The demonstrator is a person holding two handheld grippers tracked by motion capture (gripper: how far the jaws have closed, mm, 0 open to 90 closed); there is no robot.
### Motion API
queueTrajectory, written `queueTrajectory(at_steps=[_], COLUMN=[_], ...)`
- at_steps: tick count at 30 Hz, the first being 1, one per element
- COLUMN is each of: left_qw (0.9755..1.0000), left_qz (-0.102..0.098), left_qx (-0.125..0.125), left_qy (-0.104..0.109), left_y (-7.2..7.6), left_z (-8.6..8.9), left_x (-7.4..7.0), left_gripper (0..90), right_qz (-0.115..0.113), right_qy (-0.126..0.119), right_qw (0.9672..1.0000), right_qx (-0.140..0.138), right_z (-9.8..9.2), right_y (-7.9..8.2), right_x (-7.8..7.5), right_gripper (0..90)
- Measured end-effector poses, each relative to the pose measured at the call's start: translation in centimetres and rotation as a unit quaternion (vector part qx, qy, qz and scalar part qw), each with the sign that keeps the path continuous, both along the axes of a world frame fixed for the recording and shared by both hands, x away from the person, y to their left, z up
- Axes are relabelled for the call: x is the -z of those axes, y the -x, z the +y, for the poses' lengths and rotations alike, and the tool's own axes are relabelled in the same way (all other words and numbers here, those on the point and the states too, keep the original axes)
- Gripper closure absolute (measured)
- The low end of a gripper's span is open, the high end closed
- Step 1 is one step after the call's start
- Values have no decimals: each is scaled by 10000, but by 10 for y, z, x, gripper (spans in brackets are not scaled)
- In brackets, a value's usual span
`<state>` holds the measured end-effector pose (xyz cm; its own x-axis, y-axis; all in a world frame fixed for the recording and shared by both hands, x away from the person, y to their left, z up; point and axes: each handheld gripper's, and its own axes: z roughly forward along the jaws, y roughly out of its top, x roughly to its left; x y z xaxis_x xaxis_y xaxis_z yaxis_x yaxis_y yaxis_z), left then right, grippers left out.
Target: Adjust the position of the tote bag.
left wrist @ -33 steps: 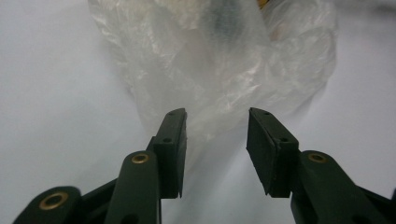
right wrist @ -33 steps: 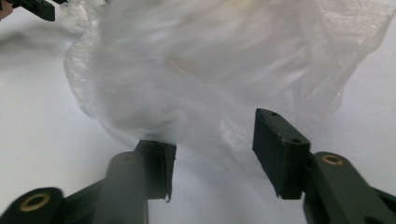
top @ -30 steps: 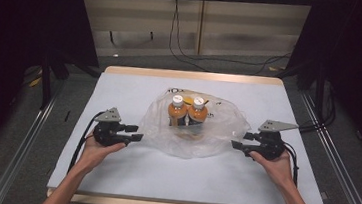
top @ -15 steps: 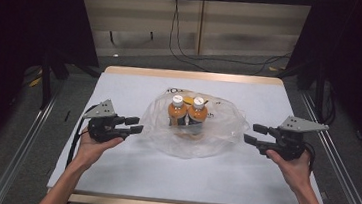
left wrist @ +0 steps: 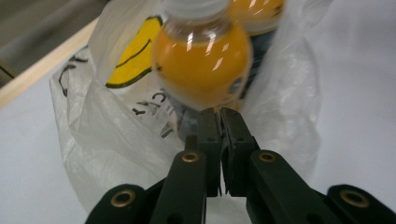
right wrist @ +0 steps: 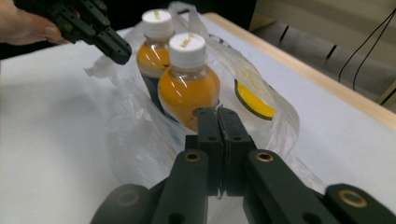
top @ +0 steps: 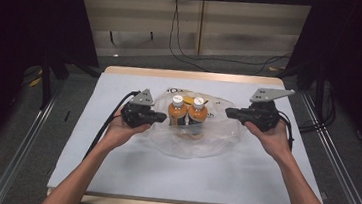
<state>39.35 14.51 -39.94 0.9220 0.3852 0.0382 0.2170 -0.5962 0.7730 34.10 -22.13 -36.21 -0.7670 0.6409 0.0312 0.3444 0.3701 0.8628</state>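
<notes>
Two orange drink bottles with white caps (top: 176,112) (top: 198,113) stand upright side by side in a crumpled clear plastic bag (top: 200,145) on the white table cover. My left gripper (top: 164,115) is at the bag's left edge. Its jaws have just been closing and now pinch thin plastic (left wrist: 135,126) in front of the nearer bottle (left wrist: 201,65). My right gripper (top: 228,111) is at the bag's right edge, raised. Its jaws have also just been closing and are shut on the film (right wrist: 140,140) before the bottles (right wrist: 189,88). The left gripper (right wrist: 119,53) holds a raised flap.
The table cover (top: 111,175) reaches the wooden table edge (top: 191,75) at the back. A yellow smiley print (right wrist: 254,100) marks the bag. Cables (top: 184,47) lie on the floor behind. Metal rails (top: 18,151) run along both sides.
Both hands moved inward from the table's sides to the bag's edges and rose. Both pairs of jaws went from open to shut, and the bag's sides are drawn up.
</notes>
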Motion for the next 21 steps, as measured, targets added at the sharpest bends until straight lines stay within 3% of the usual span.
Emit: queueTrajectory(at_steps=[3,8,10,13,14,15,18,19,20,21], left_qw=[9997,9988,9985,9982,9966,9977,9972,9953,9945,9948], left_qz=[112,248,256,232,180,216,362,338,298,327], left_qx=[-134,-153,-131,-120,48,-53,-109,13,44,2], left_qy=[-176,-390,-460,-542,-798,-633,-646,-905,-1005,-969], left_y=[-12,-24,-31,-39,-43,-43,-45,-46,-46,-46], left_z=[-4,-12,-15,-21,-20,-23,-26,-26,-26,-27], left_x=[12,24,28,31,30,33,42,45,47,49], left_gripper=[878,878,878,891,890,891,889,891,893,890], right_qz=[182,474,565,656,667,710,839,900,986,995], right_qy=[192,571,597,719,760,785,880,926,1031,1117], right_qw=[9996,9972,9966,9952,9948,9943,9925,9915,9897,9886], right_qx=[-39,-79,-81,-113,-115,-130,-132,-133,-145,-156], right_z=[9,22,27,32,34,36,40,41,43,43], right_y=[-18,-42,-51,-59,-62,-64,-69,-70,-71,-72], right_x=[10,27,34,40,42,45,54,58,64,67], right_gripper=[900,900,900,900,900,900,900,900,900,900])
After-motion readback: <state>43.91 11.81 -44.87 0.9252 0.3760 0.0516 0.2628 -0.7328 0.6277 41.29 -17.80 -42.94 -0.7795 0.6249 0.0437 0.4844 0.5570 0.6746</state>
